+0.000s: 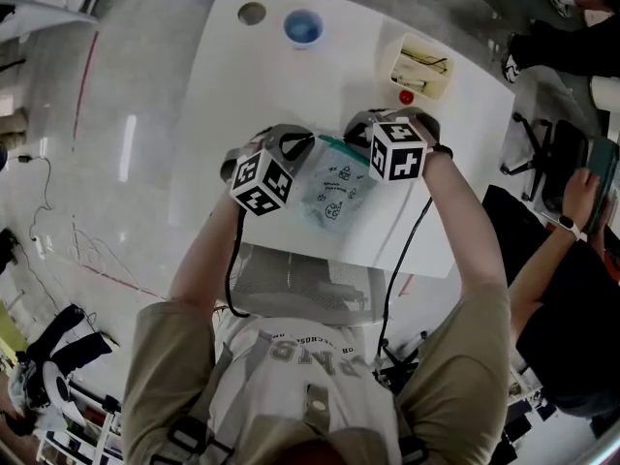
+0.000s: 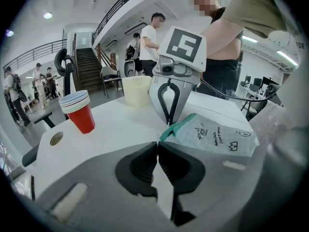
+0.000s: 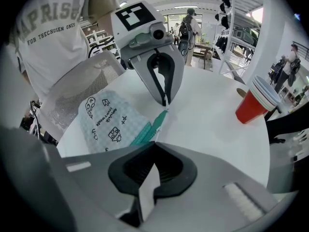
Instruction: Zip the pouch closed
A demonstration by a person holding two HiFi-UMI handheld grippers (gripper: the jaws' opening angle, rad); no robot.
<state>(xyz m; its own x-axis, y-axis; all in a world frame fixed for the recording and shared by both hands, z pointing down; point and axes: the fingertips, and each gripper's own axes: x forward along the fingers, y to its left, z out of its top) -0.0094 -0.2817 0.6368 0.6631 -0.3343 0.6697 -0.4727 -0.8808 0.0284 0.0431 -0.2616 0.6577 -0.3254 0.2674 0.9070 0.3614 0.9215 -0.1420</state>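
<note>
At frame centre, a pale checked fabric pouch with a teal zip (image 1: 334, 197) lies on a white table (image 1: 242, 95). The left gripper (image 3: 165, 103) pinches its zip end; the right gripper (image 2: 169, 122), clenched shut, touches the zip.

Your T-shirt (image 3: 53, 23) reads "APRIS" in large letters, cut off at the picture's edge, with "FOR THE CHOSEN ONES" beneath. The pouch (image 3: 106, 120) carries doodles and lettering too small to read.
</note>
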